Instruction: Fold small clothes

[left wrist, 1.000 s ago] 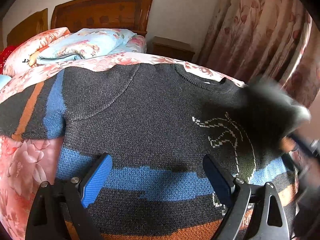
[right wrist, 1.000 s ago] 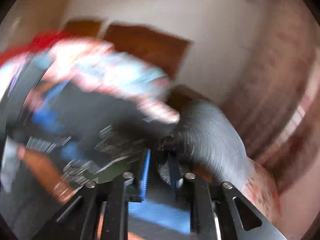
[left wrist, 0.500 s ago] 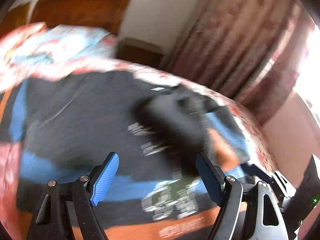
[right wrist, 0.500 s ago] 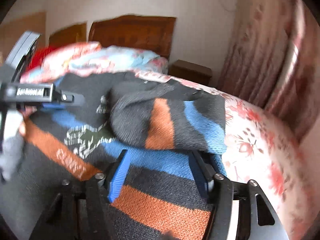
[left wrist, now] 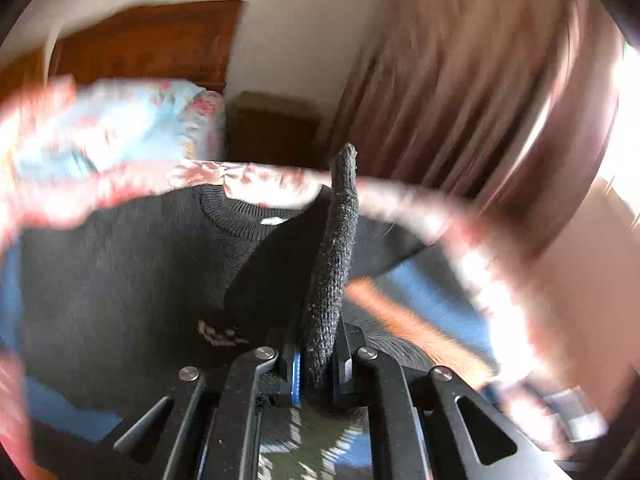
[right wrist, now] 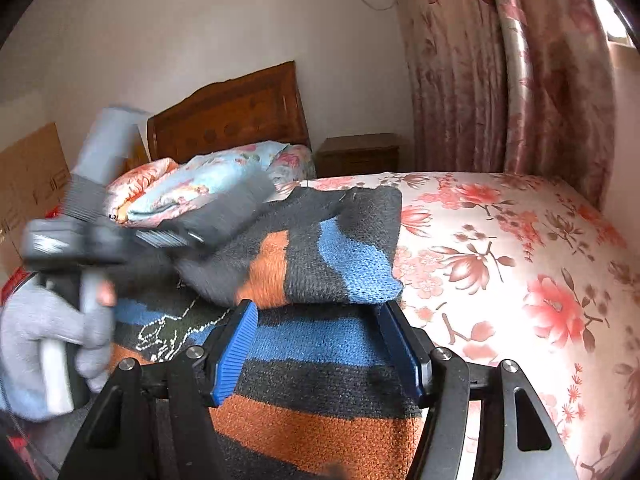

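A dark grey knitted sweater with blue and orange stripes (right wrist: 320, 380) lies spread flat on my bed, over a white bedspread printed with red flowers (right wrist: 520, 272). Its sleeve (right wrist: 320, 264), striped the same way, is folded in across the body of the garment and rests on top of it.

My left gripper (left wrist: 316, 372) is clamped tight on a fold of the dark knit, which stands up in a narrow ridge between the two fingers. That view is heavily blurred, but the sweater's ribbed round collar (left wrist: 240, 220) shows at the far side.

My right gripper (right wrist: 320, 344) hovers over the near part of the sweater with its blue-padded fingers (right wrist: 234, 352) spread wide apart and nothing between them. From this camera I see my left hand in a grey knitted glove (right wrist: 52, 328) at the left, blurred, holding its tool.

Beyond the sweater lie folded floral quilts (right wrist: 208, 184), a brown wooden headboard (right wrist: 232, 116), a small wooden nightstand (right wrist: 360, 152) and pink flowered curtains (right wrist: 500, 80) on the right.
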The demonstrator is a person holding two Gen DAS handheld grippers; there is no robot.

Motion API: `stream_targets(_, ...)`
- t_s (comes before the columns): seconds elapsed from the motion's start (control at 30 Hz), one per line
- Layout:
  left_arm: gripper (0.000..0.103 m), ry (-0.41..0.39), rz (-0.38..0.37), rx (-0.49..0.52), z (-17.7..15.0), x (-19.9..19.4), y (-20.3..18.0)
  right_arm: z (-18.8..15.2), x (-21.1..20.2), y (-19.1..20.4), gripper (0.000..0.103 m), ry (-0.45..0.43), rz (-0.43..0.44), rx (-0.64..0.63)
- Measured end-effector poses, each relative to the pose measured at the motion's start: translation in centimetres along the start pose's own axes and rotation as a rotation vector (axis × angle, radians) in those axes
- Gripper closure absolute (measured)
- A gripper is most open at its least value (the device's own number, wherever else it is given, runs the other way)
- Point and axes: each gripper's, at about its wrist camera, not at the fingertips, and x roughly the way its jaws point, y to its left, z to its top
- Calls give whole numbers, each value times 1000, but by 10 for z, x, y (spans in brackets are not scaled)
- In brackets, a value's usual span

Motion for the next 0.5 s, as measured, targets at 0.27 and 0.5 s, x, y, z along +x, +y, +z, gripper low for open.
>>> stream_targets(0.27, 78, 76, -231, -405, -55, -10, 95, 0, 4, -6, 0, 24, 32, 47)
stream_targets(0.5, 78, 55, -266, -535, -47, -1, 114, -1, 9, -6, 0, 41, 6, 56)
